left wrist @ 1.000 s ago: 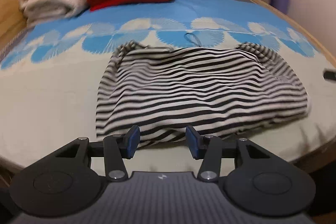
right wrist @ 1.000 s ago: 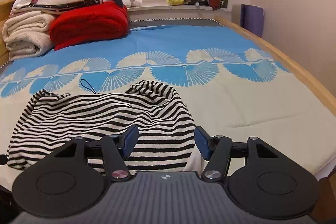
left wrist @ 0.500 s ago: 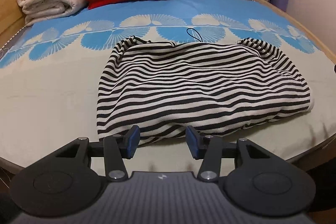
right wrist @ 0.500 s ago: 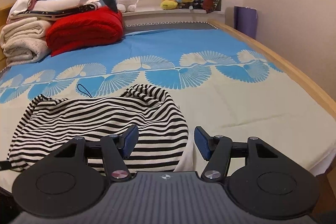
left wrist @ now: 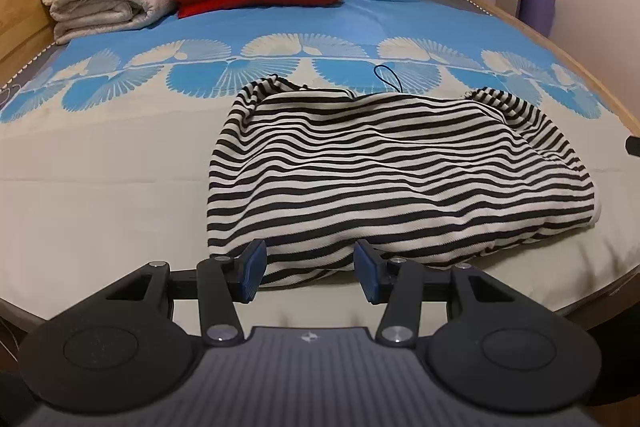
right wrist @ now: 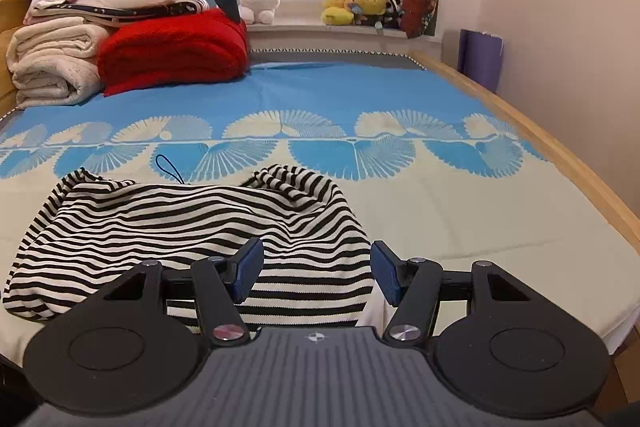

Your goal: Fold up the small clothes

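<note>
Two matching black handheld grippers with blue finger pads

The left gripper and right gripper each fill the lower part of their frame: a grey ribbed centre plate with a small round emblem, two matte black round housings at lower left and right, angular black link arms pinned with silver screws, and ribbed blue fingertips.

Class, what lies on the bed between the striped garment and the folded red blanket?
Only bare blue-and-cream bedsheet, apart from a thin dark cord loop by the black-and-white striped garment; the right wrist view shows it.
</note>
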A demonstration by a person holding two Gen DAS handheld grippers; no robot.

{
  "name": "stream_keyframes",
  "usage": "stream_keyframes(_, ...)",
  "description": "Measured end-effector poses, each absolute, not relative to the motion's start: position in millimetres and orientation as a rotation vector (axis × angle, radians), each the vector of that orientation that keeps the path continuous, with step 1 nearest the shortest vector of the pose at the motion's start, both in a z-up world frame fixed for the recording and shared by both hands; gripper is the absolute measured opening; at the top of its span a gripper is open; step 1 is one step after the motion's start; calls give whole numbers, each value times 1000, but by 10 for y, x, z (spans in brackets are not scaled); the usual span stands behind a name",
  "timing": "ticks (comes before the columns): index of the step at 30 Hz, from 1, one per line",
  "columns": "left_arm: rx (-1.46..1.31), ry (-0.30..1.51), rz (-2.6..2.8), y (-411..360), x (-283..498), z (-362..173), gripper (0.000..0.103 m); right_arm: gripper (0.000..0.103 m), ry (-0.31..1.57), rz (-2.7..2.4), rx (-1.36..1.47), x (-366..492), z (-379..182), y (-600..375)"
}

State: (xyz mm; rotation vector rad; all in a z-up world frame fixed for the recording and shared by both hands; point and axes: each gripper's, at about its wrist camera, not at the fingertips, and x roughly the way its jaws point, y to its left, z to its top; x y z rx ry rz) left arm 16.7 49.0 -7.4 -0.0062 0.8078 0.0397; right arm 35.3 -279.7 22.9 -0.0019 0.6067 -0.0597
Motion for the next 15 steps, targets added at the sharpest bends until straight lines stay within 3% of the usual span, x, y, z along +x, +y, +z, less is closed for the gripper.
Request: stream_keyframes(15, -78, 827, 64, 554, 299, -125, 54, 61, 631, 56, -73, 640, 424, -2752)
